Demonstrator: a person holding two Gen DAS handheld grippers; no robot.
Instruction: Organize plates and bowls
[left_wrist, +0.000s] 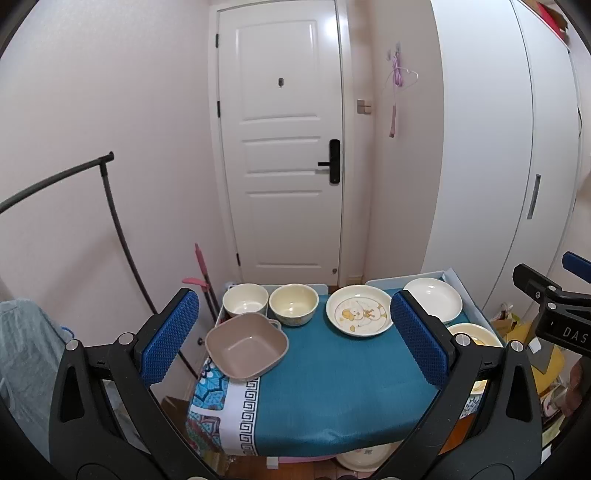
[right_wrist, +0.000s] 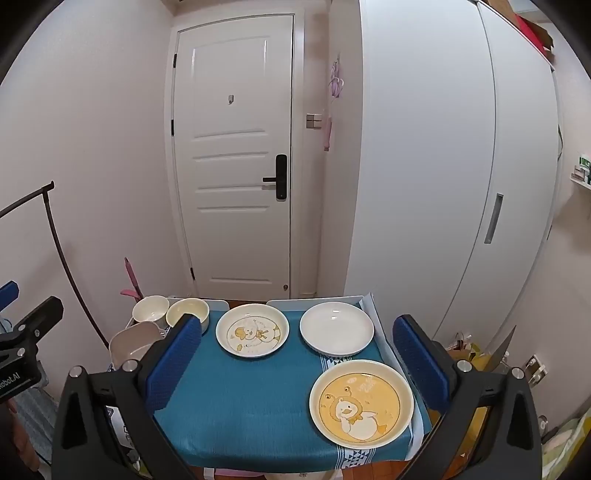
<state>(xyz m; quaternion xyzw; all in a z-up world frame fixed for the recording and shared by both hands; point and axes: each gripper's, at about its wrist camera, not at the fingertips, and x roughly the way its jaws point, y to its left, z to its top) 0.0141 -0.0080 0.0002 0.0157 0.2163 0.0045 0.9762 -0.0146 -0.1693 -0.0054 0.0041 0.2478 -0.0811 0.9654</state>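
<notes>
- Two claws, left gripper (left_wrist: 293, 343) and right gripper (right_wrist: 297, 363), hang spread wide and empty, short of the blue cloth (right_wrist: 240, 402).
- Nearest on the cloth: yellow duck plate (right_wrist: 361, 402) and square tan bowl (left_wrist: 246, 345), likely first picks.
- Behind them sit the white duck plate (right_wrist: 252, 330) and plain plate (right_wrist: 337, 328).
- At the cloth's far-left corner, two round bowls (left_wrist: 269, 304) are grouped, ready for stacking.

White door (left_wrist: 280, 147), teal tablecloth (left_wrist: 332, 387)

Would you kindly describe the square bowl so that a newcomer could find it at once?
Start at the table with the teal cloth before the white door. On its left edge, nearer than the two round cream bowls, sits the square bowl. It alone is pinkish-brown, with squared corners and small side handles.
</notes>
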